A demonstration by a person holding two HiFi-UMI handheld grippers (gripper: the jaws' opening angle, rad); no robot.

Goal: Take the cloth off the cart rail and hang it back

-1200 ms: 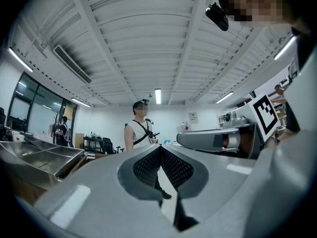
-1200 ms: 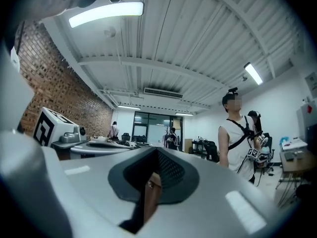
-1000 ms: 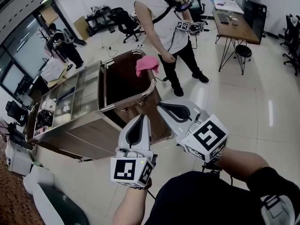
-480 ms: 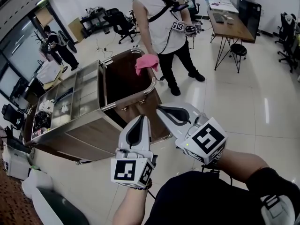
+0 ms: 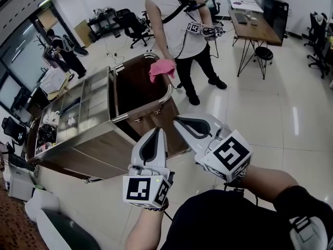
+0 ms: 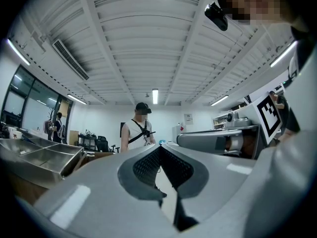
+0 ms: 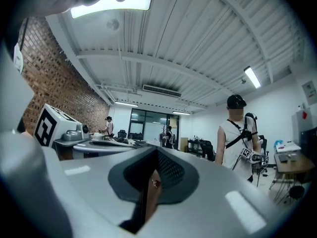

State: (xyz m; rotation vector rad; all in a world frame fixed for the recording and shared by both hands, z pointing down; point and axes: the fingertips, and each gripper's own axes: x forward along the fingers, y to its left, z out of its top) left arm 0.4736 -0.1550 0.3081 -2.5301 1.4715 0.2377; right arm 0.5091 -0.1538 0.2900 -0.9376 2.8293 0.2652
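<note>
Pink cloth (image 5: 162,69), bunched over the far end of the cart rail (image 5: 167,95), lies well ahead of both tongs and apart from them. It is draped so that its folds fall on either side of the tube, which probably keeps it from sliding off. Its longer extent runs across the rail, roughly crosswise to the line of the tongs, with the loose edges drooping downward. No distinct end points anywhere.

The left tongs (image 5: 158,132) and right tongs (image 5: 178,120) are both closed tip to tip with nothing between them. They are held low and side by side, aimed toward the steel-topped cart (image 5: 83,113), which stands ahead and to their left. This reads as an approach posture, so the lift-off is judged not yet begun.

A standing person (image 5: 177,25) is beyond the cloth, one hand close beside it. Whether that hand touches the cloth cannot be told.
</note>
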